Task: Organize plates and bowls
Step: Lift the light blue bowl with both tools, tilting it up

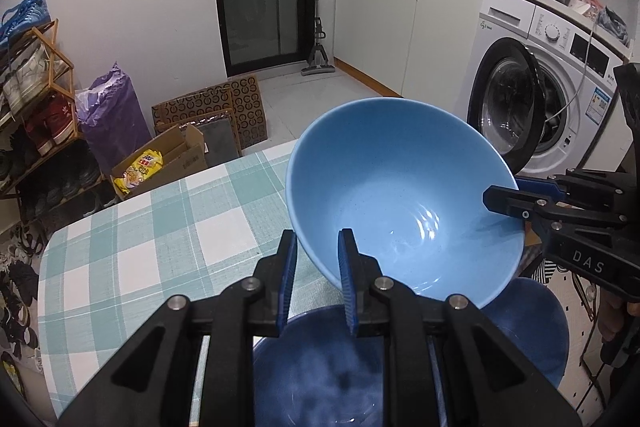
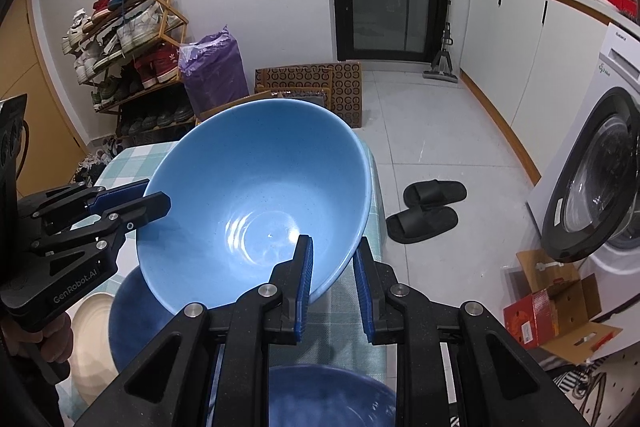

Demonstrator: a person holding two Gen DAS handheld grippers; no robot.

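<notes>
Left wrist view: the left tongs (image 1: 318, 277) are clamped on the near rim of the light blue bowl (image 1: 400, 195), one finger inside and one outside. The right tongs (image 1: 506, 205) pinch the rim at about 3 o'clock of the bowl. The bowl hangs tilted above the checked table (image 1: 152, 243), its mouth turned toward the camera, clear of the dark blue bowl (image 1: 320, 383) at 6 o'clock and the dark blue plate (image 1: 536, 327) at 5 o'clock. The step looks like a two-handed lift and carry. To do it well, both grips should stay firm and move together, so the rim is not twisted between them, and the bowl should be levelled before it goes down into a matching stack. Readable writing: "DAS" on the right tongs' body, and "Galanz" faintly on the washing machine (image 1: 548, 95).

Right wrist view: the right tongs (image 2: 334, 279) hold the bowl's (image 2: 256, 179) near rim at 5 o'clock. The left tongs (image 2: 154, 201) grip it at 9 o'clock, held by a hand (image 2: 52, 343). Below lie the dark blue plate (image 2: 132, 323), a cream plate (image 2: 90, 343) at 8 o'clock and the dark blue bowl (image 2: 328, 399) at 6 o'clock. "GenRobot.AI" reads along the left tongs' body. The print on the red box (image 2: 532, 315) is too small to read.
</notes>
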